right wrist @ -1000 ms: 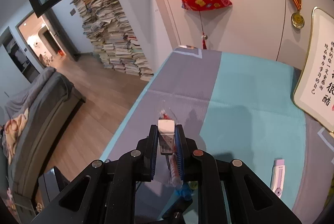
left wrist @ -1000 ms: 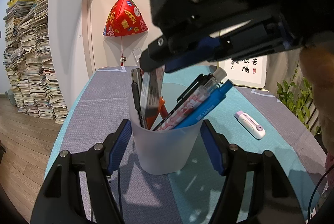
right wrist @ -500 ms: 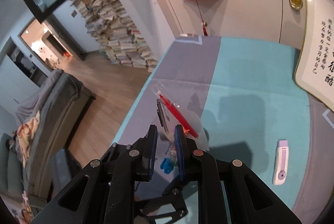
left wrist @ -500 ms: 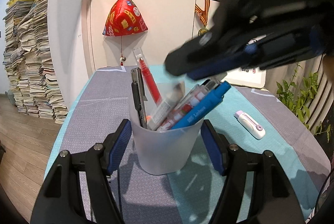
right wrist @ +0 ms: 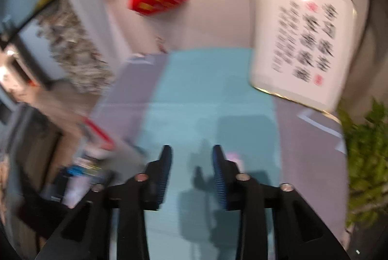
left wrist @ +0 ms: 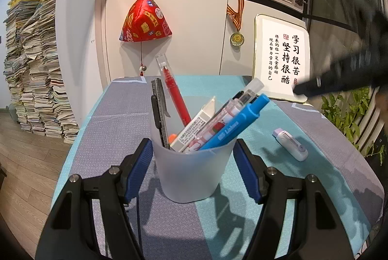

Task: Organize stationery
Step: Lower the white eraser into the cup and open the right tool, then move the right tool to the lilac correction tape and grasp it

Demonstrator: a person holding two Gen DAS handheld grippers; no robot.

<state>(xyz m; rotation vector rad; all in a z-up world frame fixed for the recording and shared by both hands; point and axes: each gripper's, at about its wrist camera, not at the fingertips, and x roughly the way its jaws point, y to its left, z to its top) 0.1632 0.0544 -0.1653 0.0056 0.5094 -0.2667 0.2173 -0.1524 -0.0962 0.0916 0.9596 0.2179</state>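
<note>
My left gripper is shut on a frosted plastic cup standing on the table; its blue pads press on both sides of the cup. In the cup are a red pen, a black pen, a white boxed eraser, a clear pen and a blue pen. A white and lilac correction tape lies on the cloth to the right. My right gripper hangs over the teal cloth right of the cup, its jaws opening with nothing between them. The right wrist view is blurred.
A framed calligraphy board leans on the wall at the back right. A red hanging ornament is behind the cup. A green plant stands off the table's right edge, and tall paper stacks stand on the floor at left.
The right gripper let the white boxed eraser drop into the cup, swung off to the right and spread its jaws. The left gripper and cup stayed put.
</note>
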